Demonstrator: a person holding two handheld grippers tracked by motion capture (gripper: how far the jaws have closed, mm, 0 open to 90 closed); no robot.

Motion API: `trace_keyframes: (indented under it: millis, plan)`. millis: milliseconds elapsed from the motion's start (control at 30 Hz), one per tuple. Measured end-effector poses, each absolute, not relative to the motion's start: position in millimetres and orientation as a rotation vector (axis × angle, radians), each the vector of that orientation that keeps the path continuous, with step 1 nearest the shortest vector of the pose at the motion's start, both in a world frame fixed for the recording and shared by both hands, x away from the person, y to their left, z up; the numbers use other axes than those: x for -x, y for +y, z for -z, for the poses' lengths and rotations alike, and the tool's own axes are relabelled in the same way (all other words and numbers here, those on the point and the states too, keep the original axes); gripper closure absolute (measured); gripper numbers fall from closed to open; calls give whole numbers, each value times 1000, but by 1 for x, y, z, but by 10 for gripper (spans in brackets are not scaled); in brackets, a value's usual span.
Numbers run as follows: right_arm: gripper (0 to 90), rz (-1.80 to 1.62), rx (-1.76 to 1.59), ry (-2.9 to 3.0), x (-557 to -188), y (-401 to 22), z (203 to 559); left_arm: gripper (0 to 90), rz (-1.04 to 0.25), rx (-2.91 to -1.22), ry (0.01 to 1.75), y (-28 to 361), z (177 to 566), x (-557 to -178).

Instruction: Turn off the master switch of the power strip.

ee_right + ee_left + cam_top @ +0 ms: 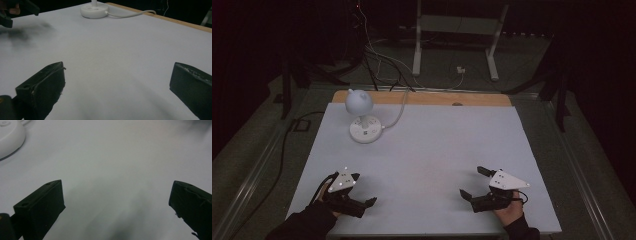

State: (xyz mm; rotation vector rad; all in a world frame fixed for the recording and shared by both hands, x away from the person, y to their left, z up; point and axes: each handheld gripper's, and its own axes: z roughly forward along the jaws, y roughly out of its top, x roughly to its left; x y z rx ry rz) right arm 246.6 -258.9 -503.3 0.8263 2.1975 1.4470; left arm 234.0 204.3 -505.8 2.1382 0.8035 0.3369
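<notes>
Dark floor and black curtains surround a counter point(427, 150) covered by a white sheet, with a strip of bare wood showing along its far edge. Behind it stands a white metal frame point(457, 35) on the floor, with loose cables point(382, 55) trailing around its feet. On the counter's far left corner sits a small white lamp point(362, 117) with a round head over a disc-shaped base, and its pale cord point(399, 112) curves away over the far edge. Nothing lies between the lamp and the near edge; the sheet in the middle is bare. The left tool point(362, 192) rests low at the near left of the counter, held in a dark-sleeved hand, its jaws spread wide with only white sheet between them; in the left gripper view the lamp's base point(10, 140) sits at the upper left, well apart from the jaws. The right tool point(474, 182) rests at the near right, also spread wide and holding nothing. In the right gripper view the lamp's base point(93, 10) stands far ahead with the cord point(132, 13) running off to the right, and the other tool point(15, 11) shows at the upper left corner. Both tools are well apart from the lamp and from each other. No container is on the counter.
</notes>
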Motion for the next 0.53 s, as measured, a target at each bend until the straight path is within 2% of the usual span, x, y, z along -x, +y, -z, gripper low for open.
trace_keyframes:
  millis: [533]
  plan:
    - [0, -1443, -822, 2210, -247, -259, 504, 5, -378, -2067, 830, 222, 518, -235]
